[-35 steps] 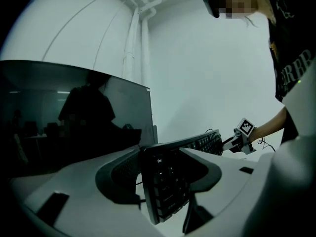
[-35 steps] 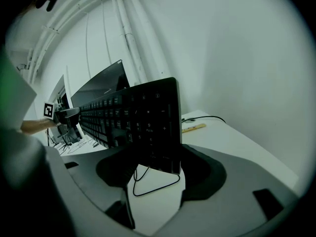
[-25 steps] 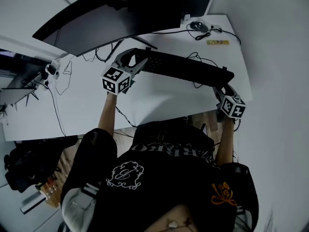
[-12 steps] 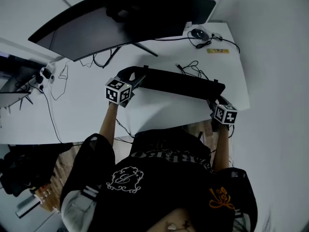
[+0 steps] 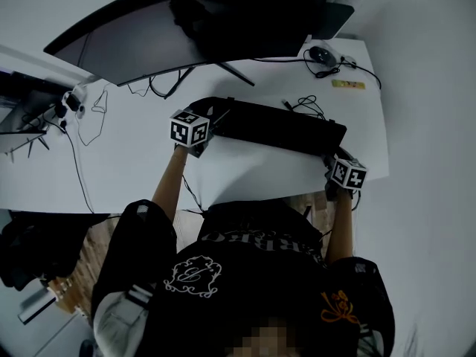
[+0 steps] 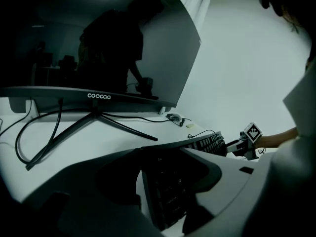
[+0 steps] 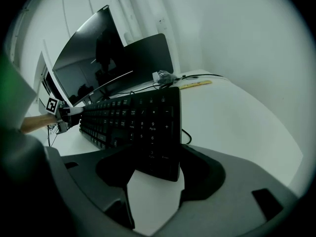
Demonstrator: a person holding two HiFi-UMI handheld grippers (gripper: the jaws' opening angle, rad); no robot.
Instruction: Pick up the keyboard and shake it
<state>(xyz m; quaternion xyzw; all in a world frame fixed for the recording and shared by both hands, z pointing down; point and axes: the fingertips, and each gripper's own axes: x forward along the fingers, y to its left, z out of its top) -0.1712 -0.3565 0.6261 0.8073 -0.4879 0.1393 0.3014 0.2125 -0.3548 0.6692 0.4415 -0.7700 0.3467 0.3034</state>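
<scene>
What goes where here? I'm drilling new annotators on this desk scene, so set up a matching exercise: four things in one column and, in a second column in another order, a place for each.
Things
1. keyboard
2. mouse
3. monitor
4. yellow strip

Places
a. far right corner of the desk, with its cable looped beside it
b. ends clamped in the left gripper and the right gripper
c. flat near the desk's right edge, just nearer the person than the mouse
d. on a splayed stand at the back of the desk

Pairs: 1-b, 2-a, 3-d, 4-c
</scene>
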